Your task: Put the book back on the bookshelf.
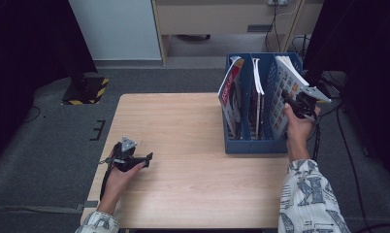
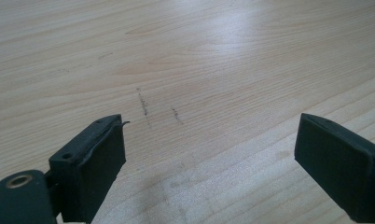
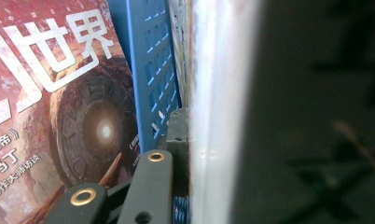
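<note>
Magazines stand in a blue plastic three-slot file rack (image 1: pixel 255 143) at the right of the pale wooden counter (image 1: pixel 183 145). We see the thin white magazine with small coloured pictures on its cover (image 1: pixel 286 77) in the rightmost slot, its long axis running from the rack's floor up toward the upper right of the high view, so it leans outward over the rack's right wall. Our right hand-held gripper (image 1: pixel 291 103) sits at that magazine's lower right edge, and in the right gripper view its jaws are drawn nearly together on the white page edge (image 3: pixel 209 140), one pad pressed flat against it. Our right forearm rises from the lower right corner, wrist bent up toward the rack. A red-covered magazine (image 1: pixel 230 90) leans in the leftmost slot. Our left hand-held gripper (image 1: pixel 143 158) rests low at the counter's lower left, pointing right, jaws spread wide over bare wood.
</note>
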`<act>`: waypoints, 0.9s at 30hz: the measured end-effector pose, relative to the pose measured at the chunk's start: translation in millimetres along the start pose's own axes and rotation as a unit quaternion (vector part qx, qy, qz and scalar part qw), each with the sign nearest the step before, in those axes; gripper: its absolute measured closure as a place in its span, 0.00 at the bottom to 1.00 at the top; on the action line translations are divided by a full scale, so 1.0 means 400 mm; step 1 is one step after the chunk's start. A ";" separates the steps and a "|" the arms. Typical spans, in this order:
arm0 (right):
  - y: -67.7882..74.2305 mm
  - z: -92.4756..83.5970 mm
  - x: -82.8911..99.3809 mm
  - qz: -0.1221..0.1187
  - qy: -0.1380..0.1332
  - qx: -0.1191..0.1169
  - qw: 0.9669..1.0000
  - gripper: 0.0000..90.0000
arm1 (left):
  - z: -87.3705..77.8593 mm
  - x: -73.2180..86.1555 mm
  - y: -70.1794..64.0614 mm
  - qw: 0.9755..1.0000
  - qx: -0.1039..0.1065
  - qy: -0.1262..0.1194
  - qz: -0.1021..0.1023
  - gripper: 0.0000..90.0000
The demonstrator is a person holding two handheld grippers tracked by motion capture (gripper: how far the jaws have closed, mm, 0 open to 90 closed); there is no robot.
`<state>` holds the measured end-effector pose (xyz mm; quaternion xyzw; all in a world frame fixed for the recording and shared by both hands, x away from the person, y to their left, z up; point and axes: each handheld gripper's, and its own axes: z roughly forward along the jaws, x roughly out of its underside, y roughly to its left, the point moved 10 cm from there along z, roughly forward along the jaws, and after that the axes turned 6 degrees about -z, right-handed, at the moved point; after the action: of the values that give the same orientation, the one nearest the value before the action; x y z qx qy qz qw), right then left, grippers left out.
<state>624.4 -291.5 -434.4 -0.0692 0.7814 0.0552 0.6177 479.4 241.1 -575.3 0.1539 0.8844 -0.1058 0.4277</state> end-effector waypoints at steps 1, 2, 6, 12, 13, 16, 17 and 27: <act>0.000 -0.001 0.000 0.000 -0.001 0.000 1.000 0.82 | -0.001 0.000 0.000 1.000 0.000 0.001 0.000 0.09; 0.000 -0.001 0.000 0.000 -0.001 0.001 1.000 0.82 | -0.001 0.000 -0.001 1.000 0.000 0.000 0.000 0.09; -0.001 -0.001 0.000 -0.001 0.000 0.004 1.000 0.82 | 0.000 -0.001 -0.002 1.000 0.001 -0.001 0.001 0.09; -0.001 0.000 0.000 -0.012 0.001 0.010 1.000 0.82 | -0.001 -0.002 0.000 1.000 0.000 -0.002 0.000 0.09; 0.000 0.001 0.001 -0.015 0.001 0.011 1.000 0.82 | -0.001 -0.002 0.000 1.000 0.000 -0.002 0.000 0.09; 0.005 0.002 0.002 -0.024 0.002 0.011 1.000 0.82 | -0.001 -0.003 -0.002 1.000 0.001 -0.002 0.000 0.09; 0.006 0.002 0.002 -0.026 0.002 0.012 1.000 0.82 | -0.001 -0.003 -0.002 1.000 0.001 -0.002 0.000 0.09; 0.013 -0.005 0.011 -0.038 0.000 0.010 0.999 0.82 | -0.003 -0.004 -0.004 1.000 0.001 -0.002 0.002 0.09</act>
<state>620.5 -287.1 -438.3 -0.0924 0.7788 0.0236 0.6200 478.8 239.5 -573.4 0.1562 0.8830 -0.1061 0.4298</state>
